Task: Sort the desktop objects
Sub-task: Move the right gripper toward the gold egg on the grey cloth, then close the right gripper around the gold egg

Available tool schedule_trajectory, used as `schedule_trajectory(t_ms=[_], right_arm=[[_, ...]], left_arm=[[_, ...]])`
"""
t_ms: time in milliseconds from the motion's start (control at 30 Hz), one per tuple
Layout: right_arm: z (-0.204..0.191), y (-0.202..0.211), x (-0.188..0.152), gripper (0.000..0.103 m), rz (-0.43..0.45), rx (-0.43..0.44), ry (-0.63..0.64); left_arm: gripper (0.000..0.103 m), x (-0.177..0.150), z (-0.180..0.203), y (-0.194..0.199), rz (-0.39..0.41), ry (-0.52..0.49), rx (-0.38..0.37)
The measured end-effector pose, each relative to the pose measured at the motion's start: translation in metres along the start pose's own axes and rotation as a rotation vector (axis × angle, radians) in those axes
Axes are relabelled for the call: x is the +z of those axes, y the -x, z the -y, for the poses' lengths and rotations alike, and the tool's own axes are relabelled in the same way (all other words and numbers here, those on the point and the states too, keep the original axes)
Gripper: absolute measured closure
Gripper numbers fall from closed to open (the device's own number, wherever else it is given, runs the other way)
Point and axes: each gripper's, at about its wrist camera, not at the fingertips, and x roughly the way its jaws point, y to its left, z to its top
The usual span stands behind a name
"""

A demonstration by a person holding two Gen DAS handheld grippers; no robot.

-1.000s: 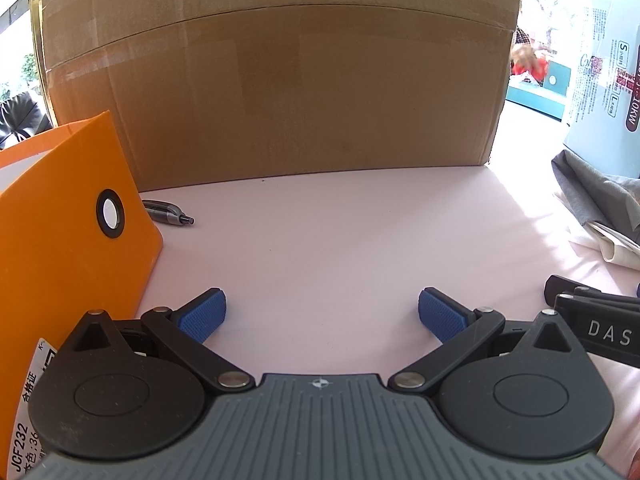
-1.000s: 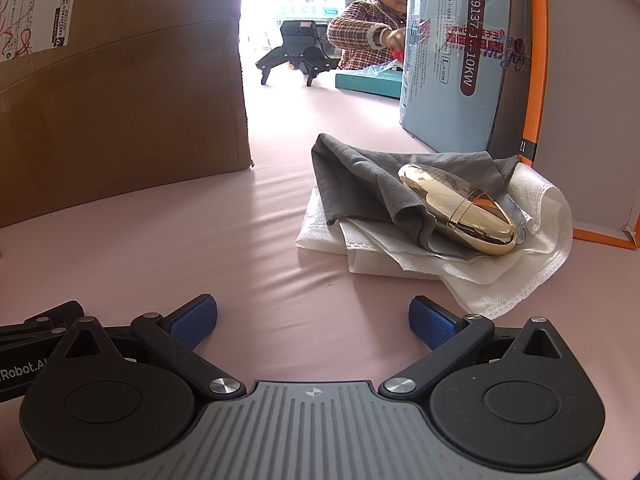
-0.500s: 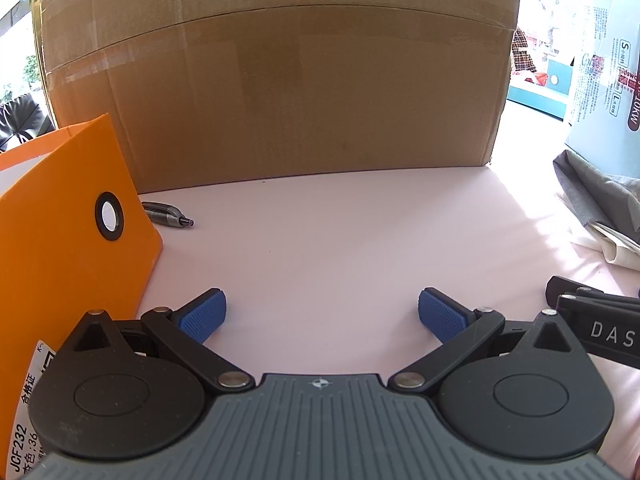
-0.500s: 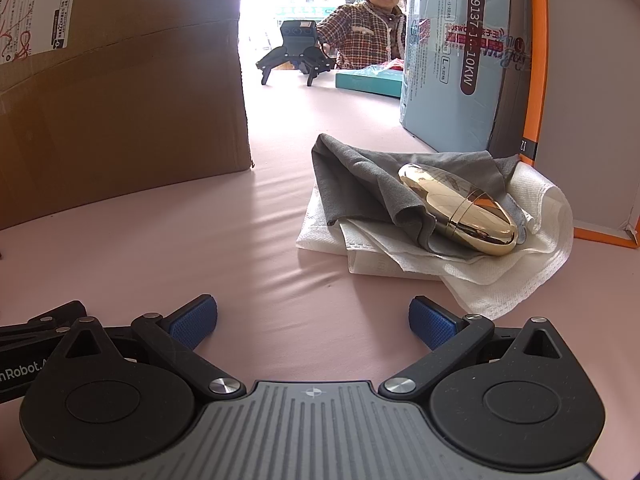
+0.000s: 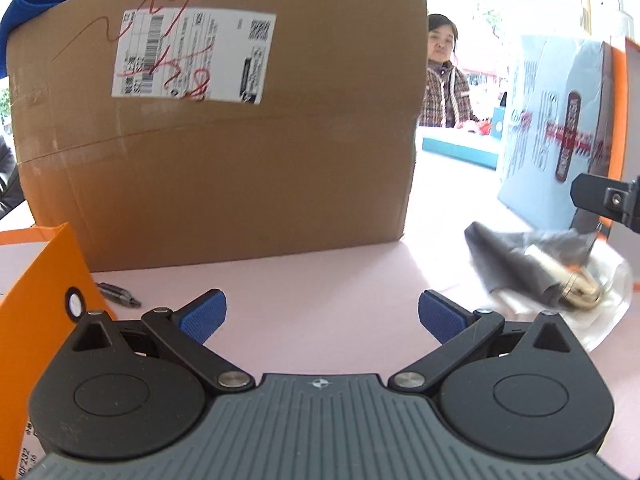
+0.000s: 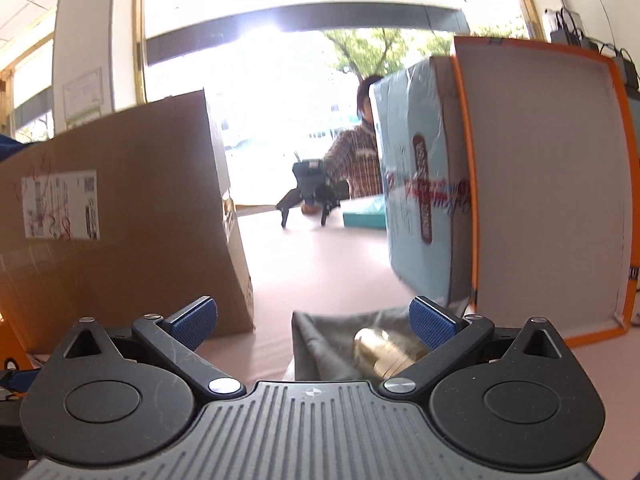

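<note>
While both grippers' ribbed blue fingers (image 5: 203, 316) gape empty, glossy gold oval case (image 6: 386, 350), rumpled grey cloth (image 6: 320, 340)

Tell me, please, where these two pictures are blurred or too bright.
Left wrist view: the cardboard box is fairly sharp, while the gold object on the grey cloth is smeared. Right wrist view: the doorway behind is blown out white, and the blue package print is streaked by motion.

gold case (image 6: 384, 354) half hidden behind right gripper (image 6: 314, 322), pen (image 5: 118, 295) partly behind orange box (image 5: 36, 308)
</note>
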Motion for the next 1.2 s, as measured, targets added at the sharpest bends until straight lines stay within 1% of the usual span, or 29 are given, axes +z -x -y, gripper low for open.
schedule_trajectory(t_ms=[100, 167, 233, 300, 367, 500, 600, 667, 733, 833, 900, 1000, 1067, 1200], right_arm=[[0.031, 0.019, 0.018, 0.000, 0.082, 0.060, -0.042], [0.052, 0.023, 0.028, 0.000, 0.084, 0.098, -0.106], [0.074, 0.024, 0.036, 0.000, 0.071, 0.131, -0.177], [0.094, 0.019, 0.040, 0.000, 0.045, 0.154, -0.258], [0.114, 0.010, 0.040, 0.000, 0.007, 0.180, -0.353], [0.148, -0.014, 0.036, 0.000, -0.078, 0.245, -0.525], [0.161, -0.030, 0.028, 0.001, -0.153, 0.270, -0.612], [0.165, -0.037, 0.026, 0.002, -0.189, 0.306, -0.665], [0.167, -0.038, 0.029, 0.005, -0.192, 0.343, -0.694], [0.169, -0.042, 0.036, 0.006, -0.180, 0.382, -0.698], [0.171, -0.047, 0.038, 0.006, -0.177, 0.419, -0.705], [0.177, -0.064, 0.038, 0.005, -0.203, 0.464, -0.748], [0.177, -0.076, 0.037, 0.005, -0.248, 0.458, -0.756], [0.168, -0.090, 0.036, 0.005, -0.357, 0.372, -0.691]], left_arm=[[0.000, 0.021, 0.022, 0.004, 0.041, 0.064, -0.073], [0.000, 0.032, 0.038, 0.004, 0.068, 0.080, -0.114], [0.000, 0.041, 0.055, 0.000, 0.081, 0.073, -0.149], [0.000, 0.049, 0.073, -0.005, 0.088, 0.064, -0.184], [0.000, 0.052, 0.090, -0.017, 0.070, 0.054, -0.220], [0.000, 0.049, 0.123, -0.045, 0.000, 0.010, -0.295], [0.000, 0.043, 0.143, -0.064, -0.049, -0.045, -0.336], [0.000, 0.040, 0.149, -0.073, -0.064, -0.058, -0.383], [0.000, 0.040, 0.153, -0.078, -0.067, -0.058, -0.436], [0.000, 0.036, 0.152, -0.084, -0.071, -0.050, -0.530], [0.000, 0.034, 0.153, -0.091, -0.112, -0.043, -0.564], [0.000, 0.026, 0.151, -0.105, -0.194, -0.026, -0.571], [0.000, 0.020, 0.149, -0.115, -0.240, -0.022, -0.545], [0.000, 0.011, 0.147, -0.115, -0.228, -0.077, -0.538]])
